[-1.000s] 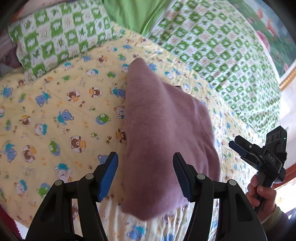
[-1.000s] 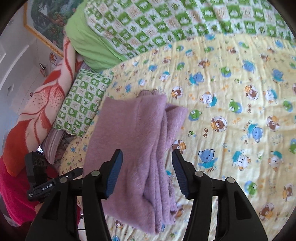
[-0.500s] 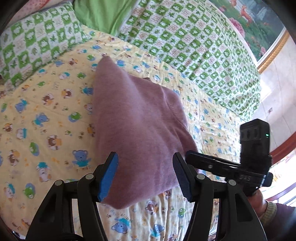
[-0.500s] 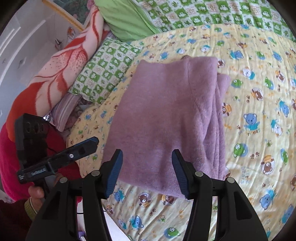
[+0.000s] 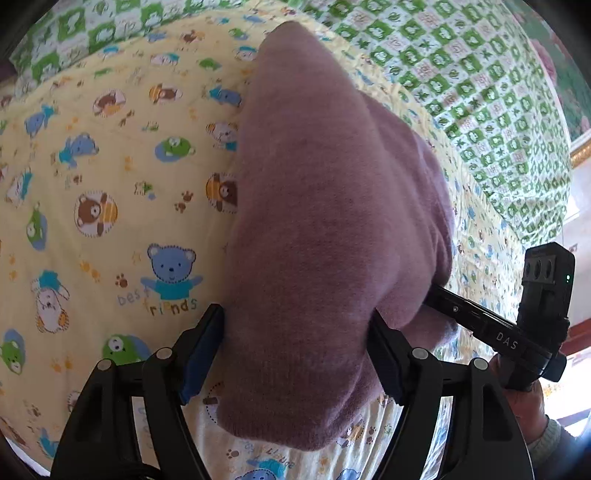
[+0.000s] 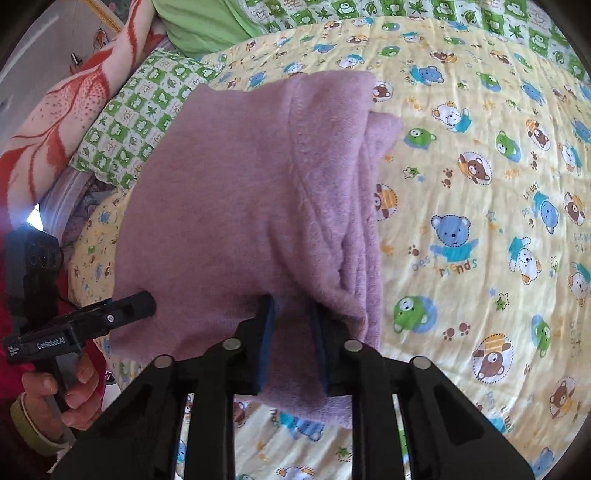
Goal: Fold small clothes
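A folded purple fleece garment (image 5: pixel 332 206) lies on the yellow bear-print sheet (image 5: pixel 110 221). My left gripper (image 5: pixel 295 354) is open, its blue pads on either side of the garment's near corner. My right gripper (image 6: pixel 291 339) is shut on the garment's (image 6: pixel 236 192) near edge, with cloth pinched between the pads. In the left wrist view the right gripper (image 5: pixel 436 295) pokes into the garment's right edge. In the right wrist view the left gripper (image 6: pixel 144 306) sits at the garment's left corner.
A green checked quilt (image 5: pixel 480 74) lies beyond the sheet. In the right wrist view a green checked pillow (image 6: pixel 140 114), a red and cream blanket (image 6: pixel 62 122) and a plain green cloth (image 6: pixel 199 22) are at the left and back.
Both grippers have moved in to the garment's near edge. The right gripper has shut on the cloth. The left gripper stays open with the corner now between its pads.
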### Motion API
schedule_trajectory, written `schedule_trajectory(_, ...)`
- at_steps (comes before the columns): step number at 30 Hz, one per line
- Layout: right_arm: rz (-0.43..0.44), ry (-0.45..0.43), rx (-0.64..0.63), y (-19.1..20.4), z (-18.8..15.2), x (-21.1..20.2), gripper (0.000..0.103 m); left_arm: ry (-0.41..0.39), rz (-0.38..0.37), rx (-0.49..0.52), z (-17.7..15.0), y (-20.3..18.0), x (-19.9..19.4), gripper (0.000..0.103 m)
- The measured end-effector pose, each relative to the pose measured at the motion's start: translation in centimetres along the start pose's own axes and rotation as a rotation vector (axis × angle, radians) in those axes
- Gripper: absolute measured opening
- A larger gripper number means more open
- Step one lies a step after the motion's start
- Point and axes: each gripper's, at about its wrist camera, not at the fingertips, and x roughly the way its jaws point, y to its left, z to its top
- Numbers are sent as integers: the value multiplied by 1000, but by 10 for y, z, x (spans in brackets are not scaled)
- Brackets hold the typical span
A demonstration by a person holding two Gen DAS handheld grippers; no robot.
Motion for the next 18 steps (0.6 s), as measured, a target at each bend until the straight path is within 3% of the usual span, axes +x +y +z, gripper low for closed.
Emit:
schedule_trajectory(4,-20,0,-26,-3,-3,0,4,-6,20,3,-6,-3,4,76)
schedule_trajectory(12,-12,4,-48,5,-9,-13,8,-19,75,34,-15,-4,-16,76)
schedule_trajectory(18,-75,26,-90,12,-26,-22,8,-20,92,20,-32,7,-31,76)
